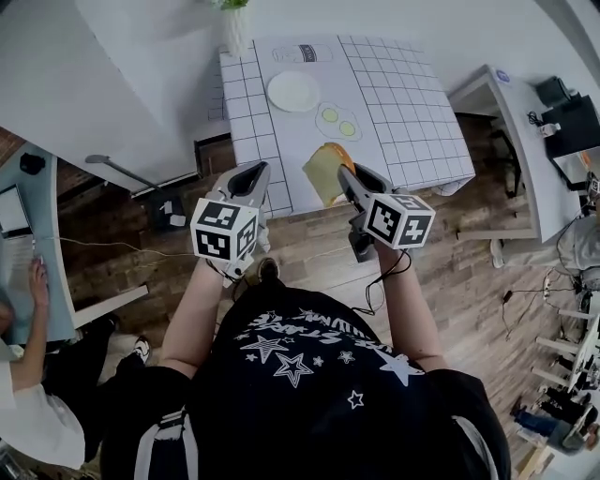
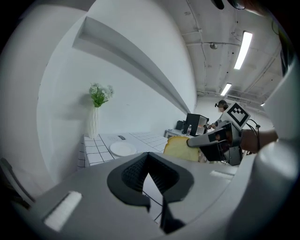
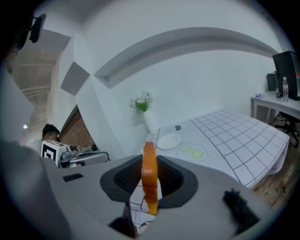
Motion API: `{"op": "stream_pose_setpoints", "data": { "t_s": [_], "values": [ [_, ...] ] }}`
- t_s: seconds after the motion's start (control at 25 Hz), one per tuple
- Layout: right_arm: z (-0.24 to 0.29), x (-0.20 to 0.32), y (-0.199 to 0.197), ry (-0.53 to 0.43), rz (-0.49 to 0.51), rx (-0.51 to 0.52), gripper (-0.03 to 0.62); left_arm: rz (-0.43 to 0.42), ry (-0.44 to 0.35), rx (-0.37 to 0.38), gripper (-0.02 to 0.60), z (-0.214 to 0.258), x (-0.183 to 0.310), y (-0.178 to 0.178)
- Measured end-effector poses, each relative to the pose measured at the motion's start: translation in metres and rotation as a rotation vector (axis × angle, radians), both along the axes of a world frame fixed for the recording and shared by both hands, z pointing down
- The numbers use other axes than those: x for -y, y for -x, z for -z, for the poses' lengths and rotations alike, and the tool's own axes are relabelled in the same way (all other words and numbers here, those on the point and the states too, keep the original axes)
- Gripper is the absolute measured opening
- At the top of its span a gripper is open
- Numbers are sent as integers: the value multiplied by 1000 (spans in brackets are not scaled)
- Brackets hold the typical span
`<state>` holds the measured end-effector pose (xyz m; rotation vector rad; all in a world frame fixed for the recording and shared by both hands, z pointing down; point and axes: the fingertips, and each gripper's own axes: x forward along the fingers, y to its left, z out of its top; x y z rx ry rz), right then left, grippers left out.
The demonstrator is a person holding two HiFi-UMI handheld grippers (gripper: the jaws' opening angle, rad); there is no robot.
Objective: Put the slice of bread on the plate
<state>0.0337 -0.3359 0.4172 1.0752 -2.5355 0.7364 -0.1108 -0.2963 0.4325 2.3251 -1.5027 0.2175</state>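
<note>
One table (image 1: 403, 112) with a checked cloth is counted. On the table, one plate (image 1: 293, 91) is found, and two green rounds (image 1: 329, 116) are counted just beside it. At the table's far edge, one vase (image 1: 232, 28) of flowers and one printed label (image 1: 302, 53) are seen. Over the table's near edge, one slice of bread (image 1: 323, 173) is counted. Two grippers are counted at that near edge, a left gripper (image 1: 255, 172) and a right gripper (image 1: 343, 172). To the right of the table one white desk (image 1: 511, 141) is seen, and well to its left one seated person (image 1: 28, 375).
</note>
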Motion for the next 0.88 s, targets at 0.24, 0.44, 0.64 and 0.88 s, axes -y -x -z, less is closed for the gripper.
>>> {"op": "stream_pose_setpoints", "data": {
  "t_s": [0.24, 0.44, 0.64, 0.88],
  "values": [
    [-11, 10, 12, 15, 3, -15, 95, 13, 14, -11, 8, -12, 16, 20],
    [-16, 18, 14, 24, 18, -22, 95, 22, 23, -2, 8, -15, 22, 25],
    [-23, 37, 13, 34, 46, -6, 95, 46, 37, 17, 8, -20, 25, 21],
    [-20, 81, 31, 21, 164, 12, 95, 153, 48, 33, 8, -17, 46, 29]
  ]
}}
